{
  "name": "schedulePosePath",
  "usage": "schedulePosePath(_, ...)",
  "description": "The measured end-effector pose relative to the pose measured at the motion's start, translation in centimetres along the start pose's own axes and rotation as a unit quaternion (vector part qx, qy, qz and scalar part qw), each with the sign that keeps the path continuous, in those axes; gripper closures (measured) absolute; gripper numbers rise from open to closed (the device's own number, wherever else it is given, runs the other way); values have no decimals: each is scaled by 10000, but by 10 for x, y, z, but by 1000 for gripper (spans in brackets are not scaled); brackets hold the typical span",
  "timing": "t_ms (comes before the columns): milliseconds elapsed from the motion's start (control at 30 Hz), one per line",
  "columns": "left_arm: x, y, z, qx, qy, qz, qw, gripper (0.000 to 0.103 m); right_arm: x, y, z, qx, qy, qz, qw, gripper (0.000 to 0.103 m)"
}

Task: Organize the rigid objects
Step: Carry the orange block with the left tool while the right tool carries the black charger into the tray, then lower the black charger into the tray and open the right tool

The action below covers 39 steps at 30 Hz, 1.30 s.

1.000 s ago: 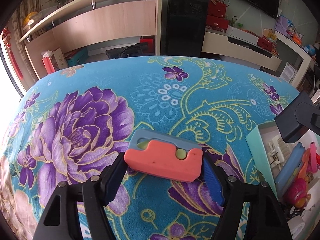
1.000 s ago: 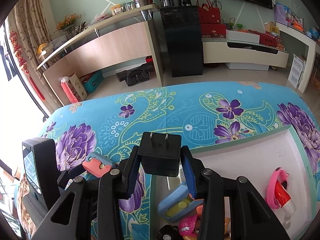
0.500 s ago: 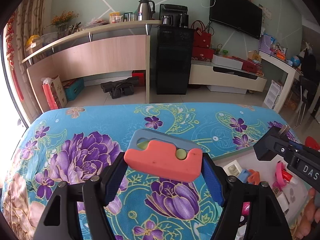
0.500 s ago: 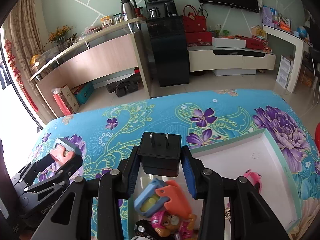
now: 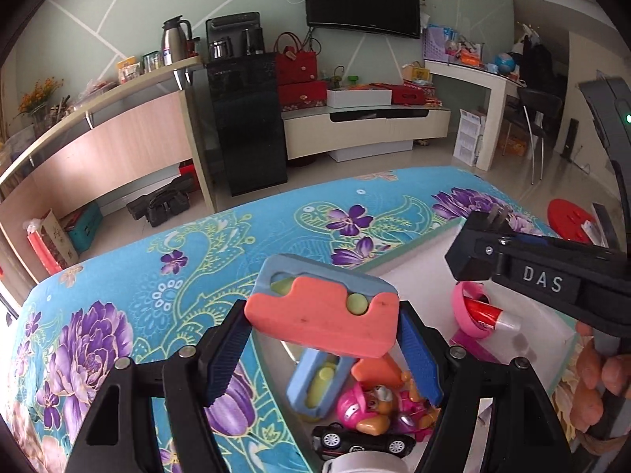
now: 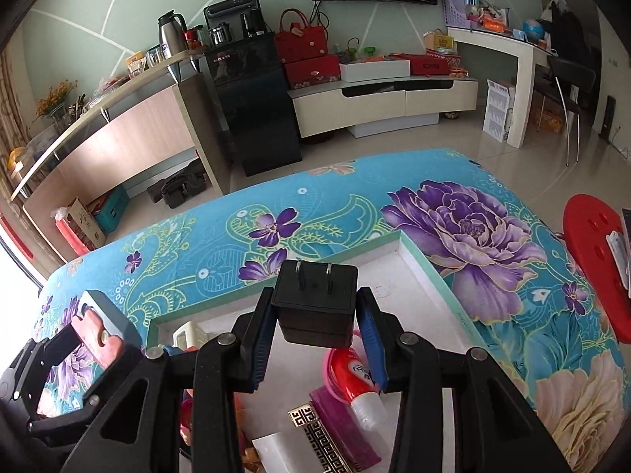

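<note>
My left gripper (image 5: 321, 349) is shut on an orange and blue toy block (image 5: 321, 311) and holds it above the near left corner of the white tray (image 5: 430, 260). My right gripper (image 6: 315, 335) is shut on a black plug adapter (image 6: 315, 301) and holds it above the tray (image 6: 418, 272). The right gripper also shows at the right of the left wrist view (image 5: 473, 252). The left gripper with its block shows at the lower left of the right wrist view (image 6: 98, 329).
The tray holds a second blue block (image 5: 317, 384), a pink toy figure (image 5: 368, 404), a black toy car (image 5: 363, 439), a pink ring with a red tube (image 6: 355, 370) and a patterned bar (image 6: 319, 433). The tray sits on a floral tablecloth (image 6: 473, 228). A red stool (image 6: 591, 260) stands at the right.
Both grippers have moved right and up with their objects, from beside the tray's left edge to above the tray. The tray's contents now lie below both.
</note>
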<state>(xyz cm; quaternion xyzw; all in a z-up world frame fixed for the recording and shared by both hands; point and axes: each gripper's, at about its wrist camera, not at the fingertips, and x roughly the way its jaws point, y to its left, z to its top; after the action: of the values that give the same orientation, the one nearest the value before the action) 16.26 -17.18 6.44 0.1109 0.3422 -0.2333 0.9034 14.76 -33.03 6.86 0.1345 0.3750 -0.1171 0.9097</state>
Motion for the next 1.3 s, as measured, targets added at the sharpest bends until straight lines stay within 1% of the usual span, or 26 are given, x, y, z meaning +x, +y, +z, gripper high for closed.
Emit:
schedulePosePath(133, 8, -25, -4, 277, 150, -90, 9995, 27, 10, 3, -3, -140, 171, 87, 9997, 61)
schedulePosePath(333, 17, -40, -10, 410, 338, -125, 9985, 27, 18, 7, -10, -255, 367, 208, 9988, 60)
schedulePosePath(667, 26, -34, -17, 315, 549, -79, 9980, 27, 25, 16, -19, -477, 610, 292, 9966, 60)
schedulePosePath(900, 27, -34, -22, 277, 653, -78, 9974, 26, 27, 16, -28, -504, 744, 323, 9954, 60)
schedulePosePath(1100, 19, -35, -25, 301, 637, -58, 9975, 24, 19, 19, -32, -526, 694, 321, 9957, 60)
schedulePosePath(1167, 15, -34, -27, 286, 623, -38, 9976, 18, 16, 20, -34, -553, 680, 288, 9957, 60)
schedulePosePath(1300, 3, -29, -32, 197, 564, -3, 9982, 18, 8, 20, -39, -523, 636, 300, 9961, 59)
